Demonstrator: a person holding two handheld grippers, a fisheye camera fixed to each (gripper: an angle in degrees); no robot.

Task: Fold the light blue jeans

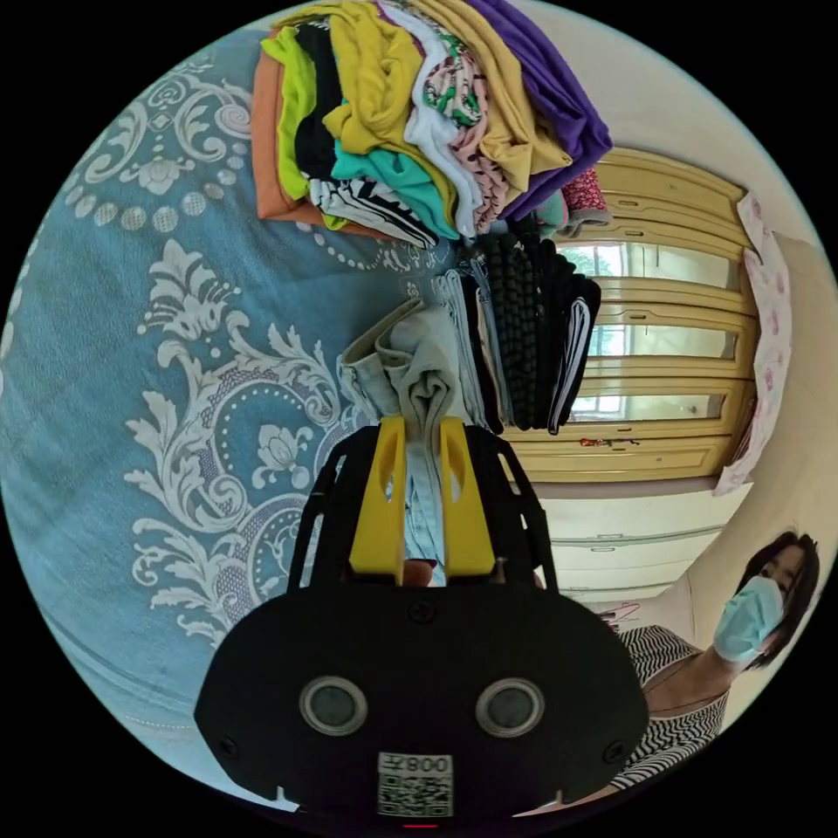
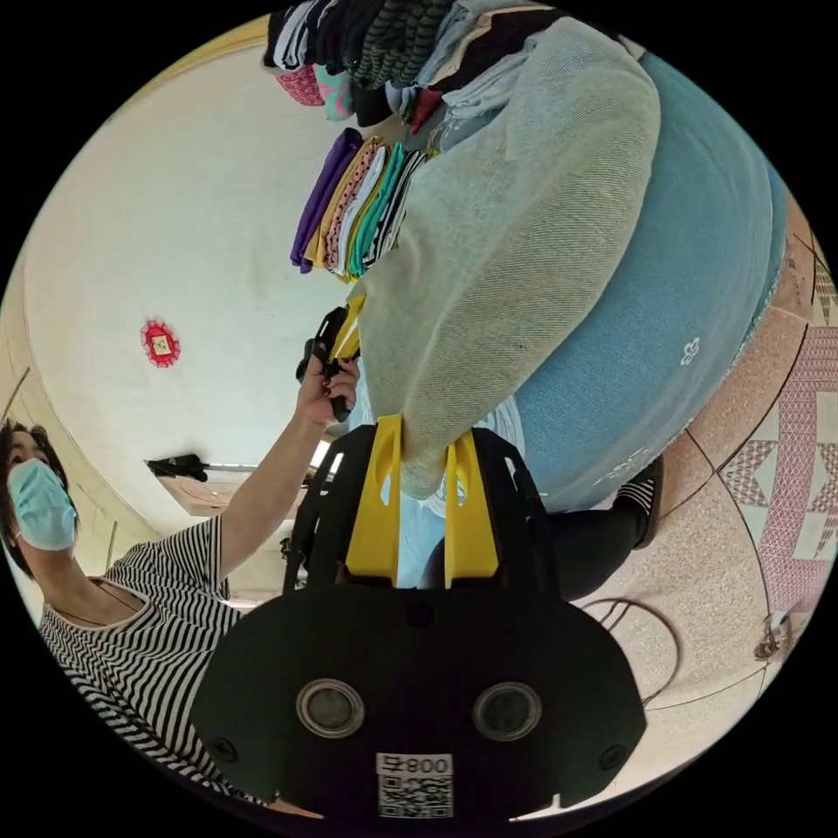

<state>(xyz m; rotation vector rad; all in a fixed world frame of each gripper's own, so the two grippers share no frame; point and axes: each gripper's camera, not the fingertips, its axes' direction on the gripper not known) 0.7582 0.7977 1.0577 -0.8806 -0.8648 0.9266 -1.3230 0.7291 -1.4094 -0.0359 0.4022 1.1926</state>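
Left gripper view: the left hand-held gripper [image 1: 422, 436], with yellow plastic jaws on a black body, is clenched on a bunched fold of the light blue jeans [image 1: 410, 367], pale denim with a grey-cream underside. The jeans lie at the edge of a bed covered by a blue bedspread with a white scrolled floral pattern [image 1: 131, 349]. Just beside the jeans stands a row of folded dark garments [image 1: 524, 332], one of them knobbly knit; beyond it, a heap of crumpled clothes in yellow, purple, teal and orange [image 1: 410, 113]. A yellow wooden wardrobe [image 1: 672, 349] stands behind.

Right gripper view: the right hand-held gripper [image 2: 422, 445] grasps a rounded edge of the same jeans [image 2: 515, 244], whose coarse woven texture is plain; the cloth stretches towards the left hand-held gripper [image 2: 342, 336], held in a person's hand [image 2: 325, 388]. The person wears a black-and-white striped top [image 2: 148, 628]. Patterned floor tiles [image 2: 768, 454] lie beside the bed.
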